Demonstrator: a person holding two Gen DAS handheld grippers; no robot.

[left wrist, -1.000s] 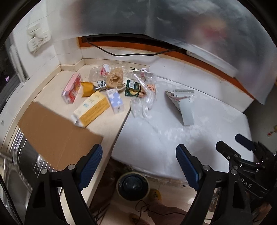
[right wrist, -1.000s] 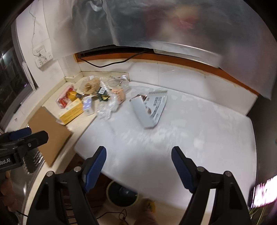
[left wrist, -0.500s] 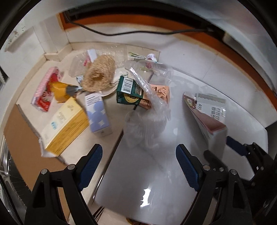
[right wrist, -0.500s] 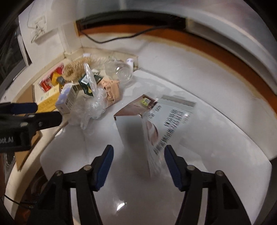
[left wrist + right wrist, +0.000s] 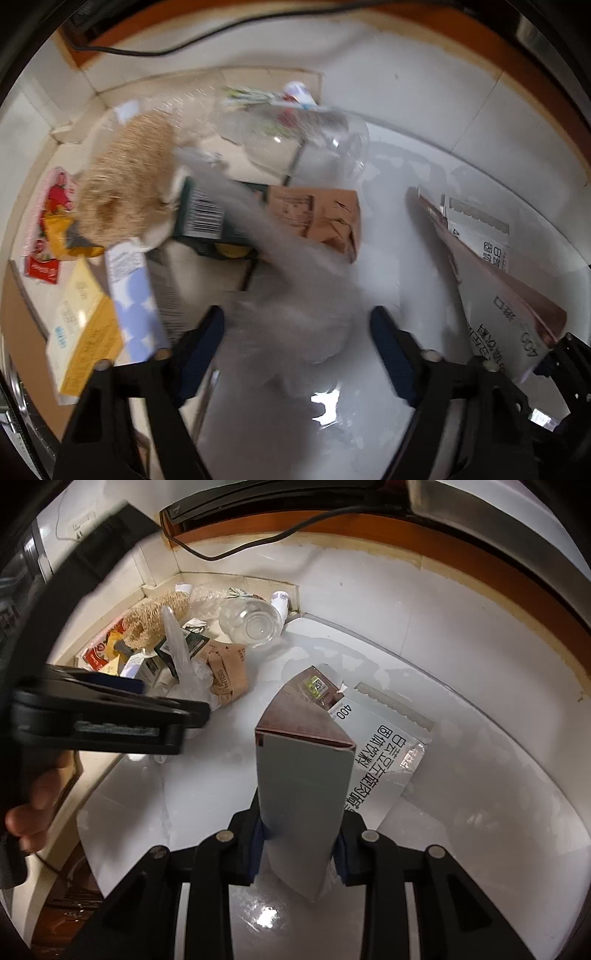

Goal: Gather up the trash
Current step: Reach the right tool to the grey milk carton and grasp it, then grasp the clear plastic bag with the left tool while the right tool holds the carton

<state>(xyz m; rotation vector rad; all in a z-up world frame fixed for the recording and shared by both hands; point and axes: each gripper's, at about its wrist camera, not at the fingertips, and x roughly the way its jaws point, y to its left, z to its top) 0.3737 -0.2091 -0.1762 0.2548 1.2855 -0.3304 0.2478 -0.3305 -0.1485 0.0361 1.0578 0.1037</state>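
Observation:
A flattened grey and brown carton [image 5: 303,775] lies on the white counter [image 5: 461,709]; it also shows in the left wrist view [image 5: 495,280]. My right gripper [image 5: 299,845] is shut on its near end. A crumpled clear plastic bag [image 5: 295,295] lies between the open fingers of my left gripper [image 5: 295,339]; whether the fingers touch the bag I cannot tell. The left gripper also appears in the right wrist view [image 5: 110,716] over the bag [image 5: 184,664].
Trash sits in the corner: a clear bottle [image 5: 306,144], a brown paper carton [image 5: 321,218], a dark green box [image 5: 207,218], a loofah [image 5: 125,181], a blue-white box [image 5: 133,299], a yellow box [image 5: 81,332], a red packet [image 5: 44,225]. A black cable [image 5: 258,542] runs along the wall.
Both grippers moved forward and down toward the trash. My right gripper closed on the carton. My left gripper came around the plastic bag.

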